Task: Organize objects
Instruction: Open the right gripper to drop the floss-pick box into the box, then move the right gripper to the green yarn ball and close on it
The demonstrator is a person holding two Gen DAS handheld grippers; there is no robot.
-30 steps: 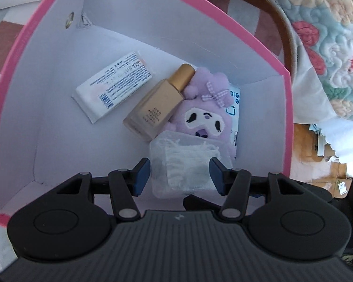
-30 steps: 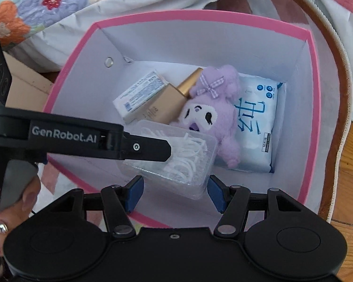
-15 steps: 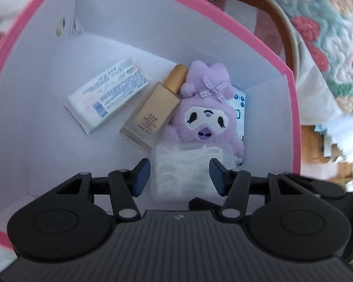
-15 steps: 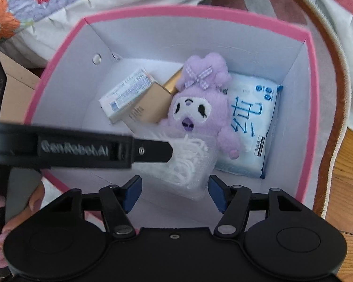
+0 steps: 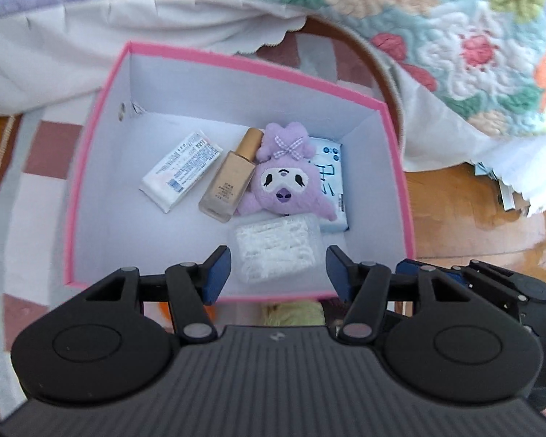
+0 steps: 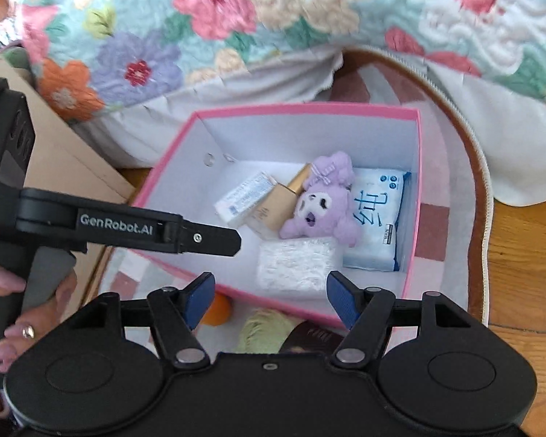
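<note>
Pink-rimmed box [image 5: 102,116] on a checked rug [image 5: 47,145], under a quilt edge [image 5: 236,18]. Inside, from the left: bare white floor along the left wall, then a white packet [image 5: 181,176], a gold-capped bottle [image 5: 229,185] touching a purple plush [image 5: 284,182], a blue-and-white pack [image 5: 331,178] tight to the right wall. Clear box of floss picks [image 5: 276,247] flat near the front wall, just below the plush. Left gripper [image 5: 277,273] above the front rim, spread wide, holding nothing; floss box between the fingers but apart from both. Right gripper [image 6: 269,296] likewise wide apart and empty, above the near rim, an orange ball [image 6: 216,309] and a green tuft [image 6: 262,331] outside the box beneath it.
</note>
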